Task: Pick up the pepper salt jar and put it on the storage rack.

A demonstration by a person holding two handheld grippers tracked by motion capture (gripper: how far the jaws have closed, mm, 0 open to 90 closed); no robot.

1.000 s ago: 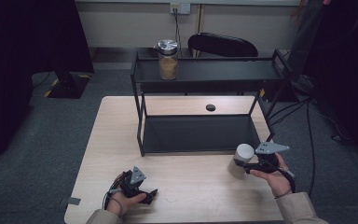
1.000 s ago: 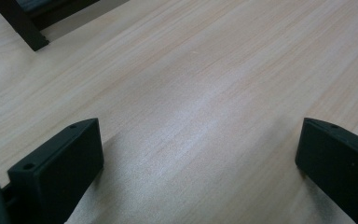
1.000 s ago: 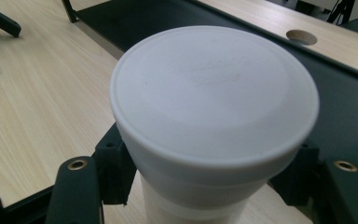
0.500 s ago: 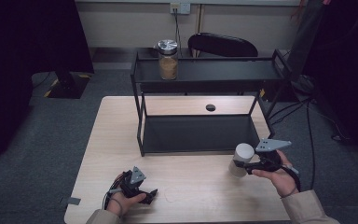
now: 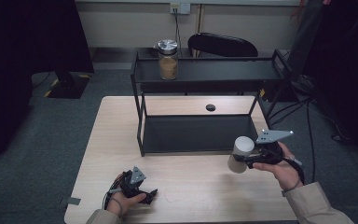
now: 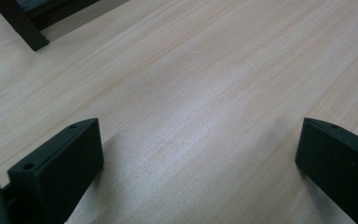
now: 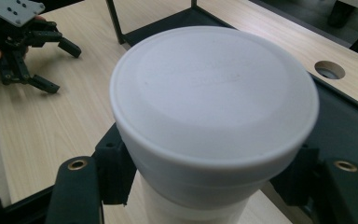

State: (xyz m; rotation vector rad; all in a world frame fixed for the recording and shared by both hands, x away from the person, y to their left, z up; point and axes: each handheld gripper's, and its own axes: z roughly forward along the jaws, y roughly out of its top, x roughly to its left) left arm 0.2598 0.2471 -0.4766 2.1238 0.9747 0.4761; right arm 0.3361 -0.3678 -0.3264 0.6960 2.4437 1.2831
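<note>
White-lidded jar (image 7: 214, 116) is sitting clamped between the jaws of the right gripper (image 5: 249, 159), tilted and hanging clear of the table (image 5: 191, 186) just in front of the black shelf rack (image 5: 205, 84); the left gripper (image 5: 137, 184) is resting low near the table's front edge, its jaws standing wide apart over bare wood.

Two black tongs are carried: the right tongs (image 5: 248, 158) are topped by a grey three-cornered plate pierced with small holes, and a black cable is trailed from them. Brass-coloured screw sockets are set in their blocky jaws. Beige sleeves are worn; the left tongs (image 5: 147, 193) bear a smaller grey plate.
</note>
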